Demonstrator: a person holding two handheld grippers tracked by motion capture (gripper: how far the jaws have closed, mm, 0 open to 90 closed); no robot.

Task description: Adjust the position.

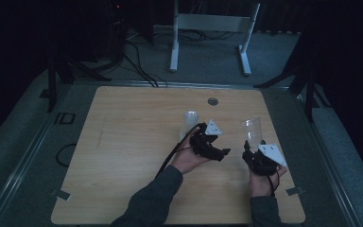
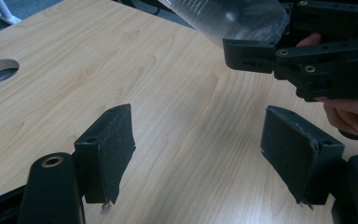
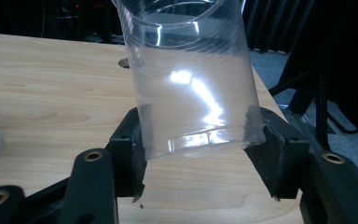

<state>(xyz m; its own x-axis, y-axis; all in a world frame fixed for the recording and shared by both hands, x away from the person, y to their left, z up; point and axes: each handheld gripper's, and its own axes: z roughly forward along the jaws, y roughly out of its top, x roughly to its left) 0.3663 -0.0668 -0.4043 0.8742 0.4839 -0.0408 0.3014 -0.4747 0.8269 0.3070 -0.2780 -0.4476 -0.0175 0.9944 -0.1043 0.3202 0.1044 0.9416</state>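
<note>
A clear plastic cup (image 3: pixel 193 84), ribbed near its rim, is clamped near its base between the jaws of the right gripper (image 3: pixel 200 149). It is held mouth up, slightly tilted, off the surface (image 1: pixel 137 142). A second clear cup (image 1: pixel 190 120) stands on the surface well left of the held cup, nearer the round hole (image 1: pixel 212 101).
</note>
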